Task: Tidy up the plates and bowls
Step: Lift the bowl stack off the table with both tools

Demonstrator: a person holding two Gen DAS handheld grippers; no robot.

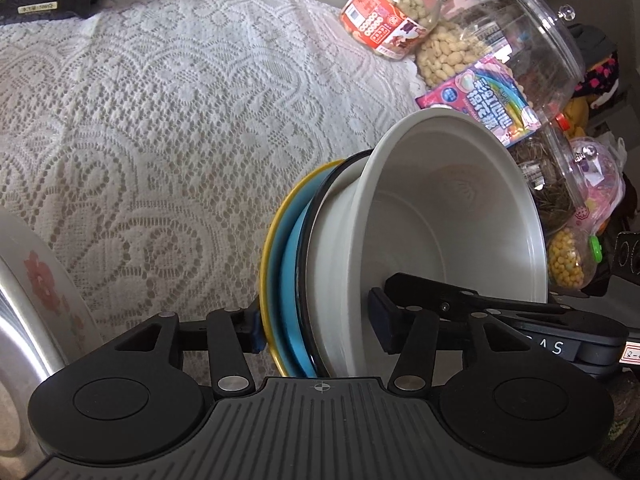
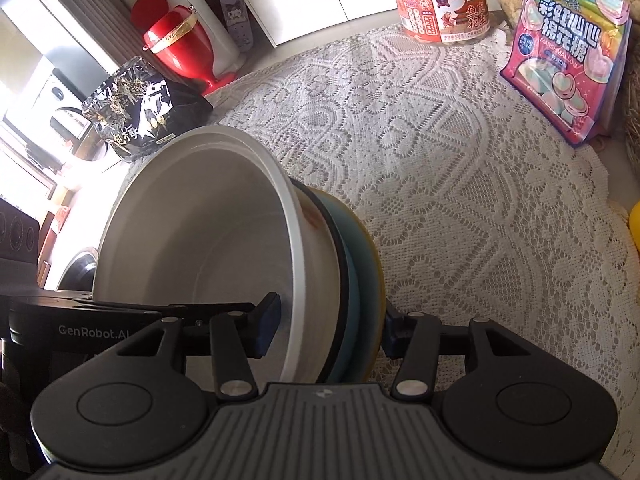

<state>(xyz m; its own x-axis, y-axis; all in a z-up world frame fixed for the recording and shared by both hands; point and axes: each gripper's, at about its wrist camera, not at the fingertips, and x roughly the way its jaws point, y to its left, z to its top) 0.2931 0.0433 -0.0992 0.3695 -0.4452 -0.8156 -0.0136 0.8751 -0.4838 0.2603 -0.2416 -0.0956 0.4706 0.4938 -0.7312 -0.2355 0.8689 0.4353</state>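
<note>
A stack of dishes is held between both grippers above the lace tablecloth: a white bowl [image 1: 452, 216] nested in a black-rimmed dish, a blue plate [image 1: 292, 280] and a yellow-rimmed plate [image 1: 270, 248]. My left gripper [image 1: 316, 328] is shut on one edge of the stack, one finger inside the bowl, one under the yellow plate. My right gripper [image 2: 326, 328] is shut on the opposite edge of the same stack, the white bowl [image 2: 200, 240] to its left and the blue plate [image 2: 360, 268] to its right. The stack looks tilted in both views.
A floral-rimmed metal basin [image 1: 36, 300] sits at the left. Peanut jars [image 1: 396, 12], a clear lidded jar [image 1: 528, 44] and a pink marshmallow bag [image 2: 568, 52] line the far side. A black snack bag [image 2: 136, 116] lies at the table's far left.
</note>
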